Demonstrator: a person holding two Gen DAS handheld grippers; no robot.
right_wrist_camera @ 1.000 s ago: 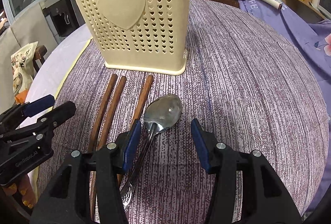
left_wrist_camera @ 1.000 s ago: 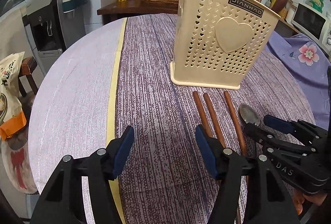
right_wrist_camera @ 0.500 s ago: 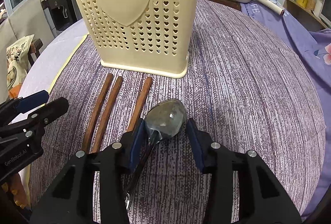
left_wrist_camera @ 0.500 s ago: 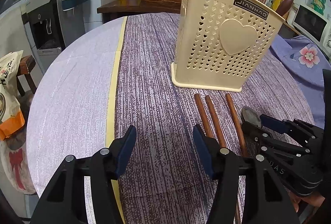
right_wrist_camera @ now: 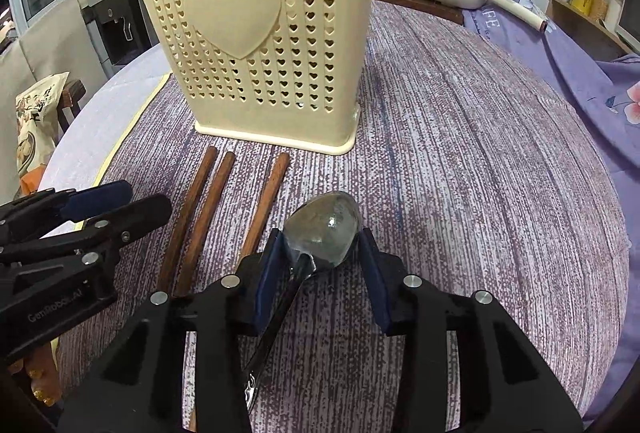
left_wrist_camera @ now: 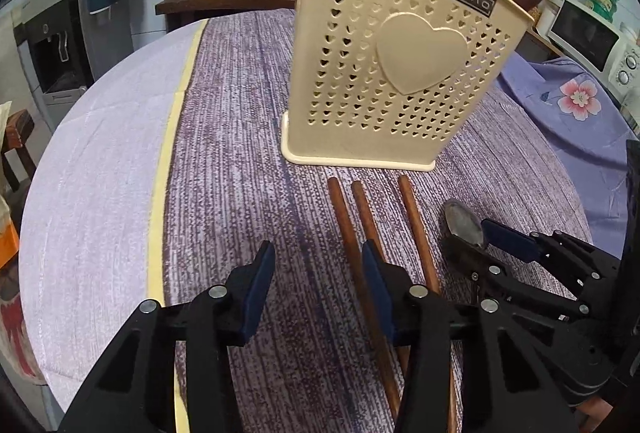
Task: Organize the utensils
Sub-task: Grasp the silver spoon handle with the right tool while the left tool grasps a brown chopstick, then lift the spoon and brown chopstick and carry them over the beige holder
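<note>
The right gripper (right_wrist_camera: 320,265) straddles the metal spoon (right_wrist_camera: 322,229) with its jaws wide, one blue pad on each side of the bowl and neither plainly touching it. The spoon lies flat on the purple cloth (right_wrist_camera: 480,173), its long axis running from the bowl — the end pointing toward the cream utensil holder (right_wrist_camera: 260,45) — back under the gripper, slightly aslant to the fingers, so the handle passes close to the left-hand pad. Three wooden chopsticks (right_wrist_camera: 200,209) lie just beside it, roughly parallel. The left gripper (left_wrist_camera: 318,285) hangs wide apart and empty over the cloth, its right finger above the chopsticks — clearly farther from the spoon.
</note>
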